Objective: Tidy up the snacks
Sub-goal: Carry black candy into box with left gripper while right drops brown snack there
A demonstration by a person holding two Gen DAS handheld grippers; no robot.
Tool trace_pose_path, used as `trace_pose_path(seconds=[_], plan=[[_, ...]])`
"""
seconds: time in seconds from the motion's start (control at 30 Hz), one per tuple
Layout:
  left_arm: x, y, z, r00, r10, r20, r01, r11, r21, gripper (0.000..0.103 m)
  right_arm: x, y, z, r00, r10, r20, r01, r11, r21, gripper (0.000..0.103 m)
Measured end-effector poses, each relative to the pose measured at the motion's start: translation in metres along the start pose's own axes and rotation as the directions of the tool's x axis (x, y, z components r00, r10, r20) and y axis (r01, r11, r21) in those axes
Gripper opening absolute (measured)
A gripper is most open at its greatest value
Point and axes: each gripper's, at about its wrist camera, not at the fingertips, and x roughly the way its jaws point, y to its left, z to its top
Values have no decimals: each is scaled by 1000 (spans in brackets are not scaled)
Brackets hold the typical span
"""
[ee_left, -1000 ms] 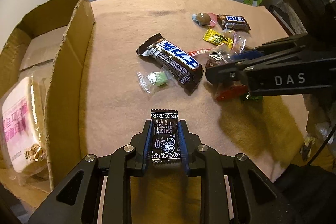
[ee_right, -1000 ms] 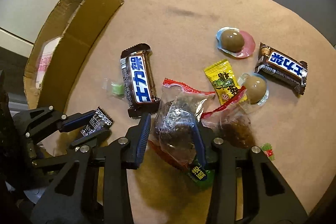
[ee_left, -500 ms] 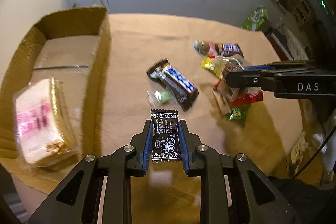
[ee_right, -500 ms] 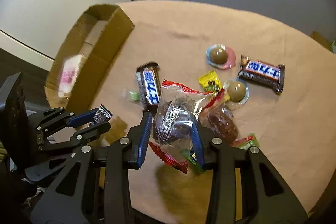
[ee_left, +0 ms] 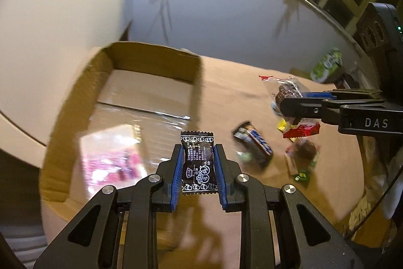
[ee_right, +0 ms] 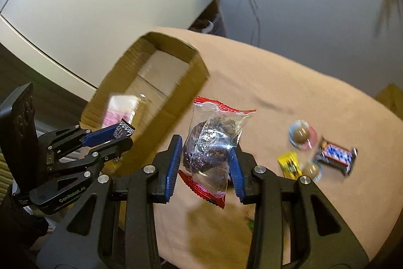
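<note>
My left gripper point(ee_left: 197, 155) is shut on a small black candy packet point(ee_left: 198, 163) and holds it in the air at the near right corner of an open cardboard box point(ee_left: 151, 59). The same packet point(ee_right: 123, 131) sticks out of the left gripper in the right wrist view. My right gripper point(ee_right: 206, 145) is shut on a clear bag with red edges and a dark lump inside point(ee_right: 214, 140), lifted off the tan table point(ee_right: 289, 82). That bag point(ee_left: 286, 90) also shows in the left wrist view. A pink-printed white pack point(ee_left: 110, 155) lies in the box.
Loose snacks lie on the table right of the box: a brown bar with blue lettering point(ee_left: 254, 143), a second such bar point(ee_right: 335, 155), a yellow packet point(ee_right: 289, 165), two round brown sweets point(ee_right: 299, 135), a green candy point(ee_left: 245, 156). A green pouch point(ee_left: 326, 64) sits at the far edge.
Both grippers have risen off the table with their snacks. The left one has moved over toward the box; the table and loose snacks look smaller and farther below.
</note>
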Motion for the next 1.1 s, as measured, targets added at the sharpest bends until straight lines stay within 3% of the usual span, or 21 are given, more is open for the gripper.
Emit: trace_pose_path(seconds=[0.5,0.83,1.1], plan=[[0,52,15,994,109,22,-107,991,-82,22,47,55,59,999,35,-29,-39,991,-132,38],[6,66,18,992,129,9,-128,987,-99,22,77,74,70,997,38,-74,-50,985,-167,39],[4,68,17,991,131,6,-130,986,-105,23,77,76,70,997,33,-69,-44,984,-173,43]])
